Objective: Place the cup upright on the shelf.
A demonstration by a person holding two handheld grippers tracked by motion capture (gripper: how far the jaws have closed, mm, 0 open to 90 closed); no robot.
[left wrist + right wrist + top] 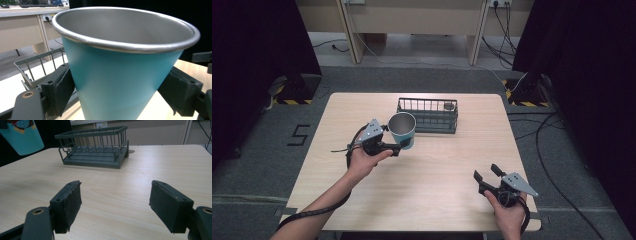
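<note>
The left gripper [398, 146] is closed on a teal cup [403, 131], its two black padded jaws pressing opposite sides of the cup's tapered wall below the rolled metal rim, as the left gripper view shows with the cup [120, 75] upright between the pads. In the high view the cup is held a little left of the middle of the surface [442, 180], with its steel inside facing up; whether its base touches the wood I cannot tell. At about one o'clock from the cup, just beside it, a dark wire basket [428, 115] stands on the surface toward the far edge, and a small round thing [448, 106] lies in its far right corner. From the right gripper view the basket [95, 147] is at twelve o'clock and the cup [22, 137] at ten o'clock, lifted clear of the wood there. The right gripper [487, 173] rests at about five o'clock from the cup, well apart, near the surface's near right corner, its jaws spread wide with nothing between them.
</note>
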